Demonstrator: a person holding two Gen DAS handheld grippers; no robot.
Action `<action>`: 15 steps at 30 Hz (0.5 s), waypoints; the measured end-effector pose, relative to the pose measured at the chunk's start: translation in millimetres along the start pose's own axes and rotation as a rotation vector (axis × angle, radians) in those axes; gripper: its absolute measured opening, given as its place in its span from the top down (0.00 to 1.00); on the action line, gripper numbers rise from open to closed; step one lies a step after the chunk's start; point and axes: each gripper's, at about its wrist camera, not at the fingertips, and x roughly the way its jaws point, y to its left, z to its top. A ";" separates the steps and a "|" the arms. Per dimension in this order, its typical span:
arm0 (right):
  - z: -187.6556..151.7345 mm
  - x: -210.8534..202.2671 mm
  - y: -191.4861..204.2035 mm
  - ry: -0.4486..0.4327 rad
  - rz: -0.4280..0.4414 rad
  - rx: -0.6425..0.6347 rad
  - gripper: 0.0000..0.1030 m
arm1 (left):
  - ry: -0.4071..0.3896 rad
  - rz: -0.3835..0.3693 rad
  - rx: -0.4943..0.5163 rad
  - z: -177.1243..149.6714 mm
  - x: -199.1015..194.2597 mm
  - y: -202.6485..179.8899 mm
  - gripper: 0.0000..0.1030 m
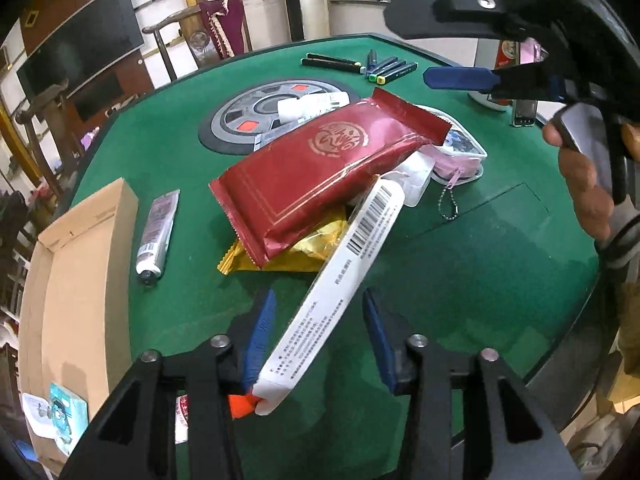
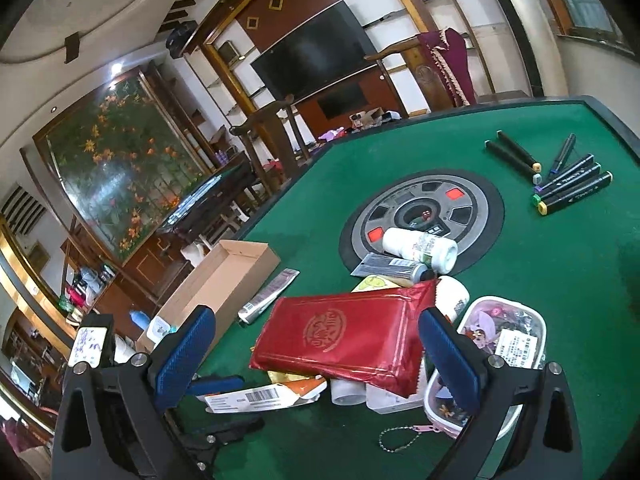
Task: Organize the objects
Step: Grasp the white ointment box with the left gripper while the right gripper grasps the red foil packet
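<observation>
- The left gripper [image 1: 316, 340] has its blue fingers [image 1: 262, 332] around the near end of a long white package [image 1: 332, 292] printed with a barcode; the left pad lies against the package's edge, a gap shows on the right side, so whether it is clamped cannot be told.
- That white package slants up and away, its far end tucked under the pile in the middle of the green table [image 1: 460, 280].
- Topmost on the pile is a red foil packet [image 1: 320, 176] with a round gold emblem, resting on a gold foil packet [image 1: 316, 246].
- In the right wrist view the right gripper [image 2: 316, 356] stands with its fingers spread wide on either side of the red foil packet, not touching it and holding nothing.
- Right of the pile lies a clear lidded box [image 2: 516, 344] of small trinkets with a pink tab and bead chain [image 2: 404, 436].
- Left of the pile a silver tube [image 1: 156, 236] lies alone on the felt, and left of that sits an open cardboard box [image 1: 80, 280].
- Behind the pile a white bottle [image 2: 420, 249] lies on its side on the round centre panel [image 2: 472, 204].
- Far right, a loose cluster of black markers [image 2: 560, 180] lies well apart from everything else.
</observation>
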 end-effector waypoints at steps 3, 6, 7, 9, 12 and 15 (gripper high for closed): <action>0.6 -0.2 -3.2 0.002 -0.007 0.014 0.00 | 0.003 0.000 0.015 3.0 2.2 -5.0 0.75; 1.6 -0.6 -8.0 0.003 -0.017 0.023 0.00 | -0.008 -0.003 0.017 8.1 2.5 -8.1 0.78; 1.9 0.0 -10.5 0.005 -0.020 0.029 0.00 | -0.017 -0.017 0.004 9.2 -0.5 -7.3 0.79; 2.8 0.4 -15.3 0.009 -0.024 0.048 0.00 | -0.028 -0.039 -0.017 9.8 -5.2 -4.8 0.79; 3.8 0.7 -20.9 0.015 -0.023 0.072 0.00 | -0.053 -0.060 -0.074 5.0 -17.0 4.2 0.84; 3.7 1.8 -20.4 0.024 -0.020 0.054 0.00 | -0.076 -0.081 -0.152 -4.7 -26.8 18.0 0.84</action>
